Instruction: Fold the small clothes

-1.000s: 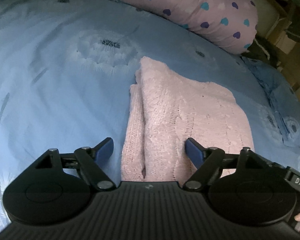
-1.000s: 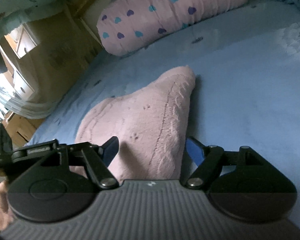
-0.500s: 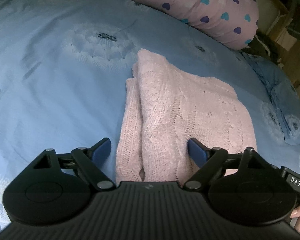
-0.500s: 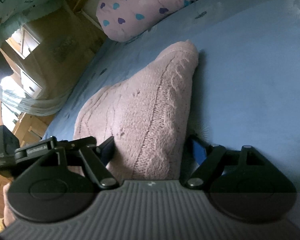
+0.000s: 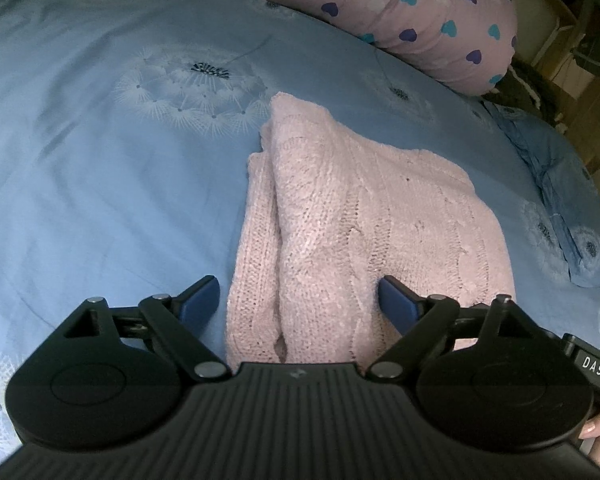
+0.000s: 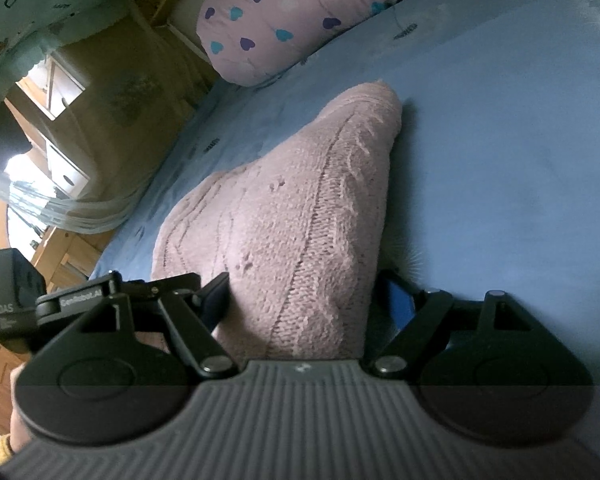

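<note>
Nearby, a heart-print pillow [image 5: 412, 12] borders the blue sheet [image 5: 100, 184], while the left gripper [image 5: 298, 298] and right gripper [image 6: 300, 298] gape wide around the folded, nubbly pink sweater [image 5: 352, 224].

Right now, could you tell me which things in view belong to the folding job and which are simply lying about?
Part of the job:
- pink knitted sweater, lying folded on the bed
- left tongs, open astride its near edge
- right tongs, open astride it

Just lying about:
- heart-print pillow
- blue dandelion bedsheet
- blue pillowcase
- wooden drawers
</note>
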Tool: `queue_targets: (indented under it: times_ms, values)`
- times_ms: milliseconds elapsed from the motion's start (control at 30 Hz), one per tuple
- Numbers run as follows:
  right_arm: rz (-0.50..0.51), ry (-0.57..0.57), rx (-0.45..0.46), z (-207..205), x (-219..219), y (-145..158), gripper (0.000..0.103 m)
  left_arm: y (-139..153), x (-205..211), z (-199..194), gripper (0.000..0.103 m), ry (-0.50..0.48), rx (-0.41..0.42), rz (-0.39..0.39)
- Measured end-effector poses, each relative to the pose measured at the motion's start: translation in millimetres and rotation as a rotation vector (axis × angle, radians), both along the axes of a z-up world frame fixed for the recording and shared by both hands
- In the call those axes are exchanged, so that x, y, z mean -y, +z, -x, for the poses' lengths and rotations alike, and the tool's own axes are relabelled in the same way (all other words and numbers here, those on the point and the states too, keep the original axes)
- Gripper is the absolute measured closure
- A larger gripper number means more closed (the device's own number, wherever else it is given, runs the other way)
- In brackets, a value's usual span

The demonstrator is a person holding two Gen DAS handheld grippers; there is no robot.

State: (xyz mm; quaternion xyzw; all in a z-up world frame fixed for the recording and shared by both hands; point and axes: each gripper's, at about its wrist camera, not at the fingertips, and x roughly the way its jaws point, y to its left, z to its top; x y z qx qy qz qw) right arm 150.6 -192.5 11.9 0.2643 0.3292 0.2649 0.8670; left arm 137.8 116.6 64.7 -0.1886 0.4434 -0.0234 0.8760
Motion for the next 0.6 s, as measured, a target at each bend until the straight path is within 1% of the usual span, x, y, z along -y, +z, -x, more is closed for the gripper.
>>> queue_targets:
  times_ms: [167,333,400,467,500,567,600]
  values:
    - [-0.005,0.000,-0.009,1.4,-0.5,1.3,0.023,-1.4,0.8,0.0,0.013,-0.005,0.004,0.001]
    - [0.000,-0.010,-0.011,-1.5,-7.9,2.9,0.023,-9.2,2.2,-3.6,0.013,-0.030,0.016,0.066]
    - [-0.007,-0.018,-0.015,-4.4,-10.6,3.5,0.024,-11.8,5.4,-5.5,0.013,-0.044,0.032,0.066]
    - [-0.012,-0.027,-0.018,-7.2,-12.7,2.5,0.027,-12.9,6.6,-6.2,0.013,-0.053,0.040,0.077]
    - [-0.016,-0.030,-0.017,-8.2,-13.5,1.9,0.029,-13.1,6.6,-6.5,0.015,-0.055,0.044,0.083]
    - [-0.029,-0.037,-0.020,-9.2,-13.6,0.4,0.035,-12.9,5.2,-5.4,0.023,-0.065,0.050,0.104]
    - [-0.038,-0.039,-0.023,-9.7,-13.4,0.0,0.039,-12.6,3.6,-4.8,0.031,-0.068,0.051,0.121]
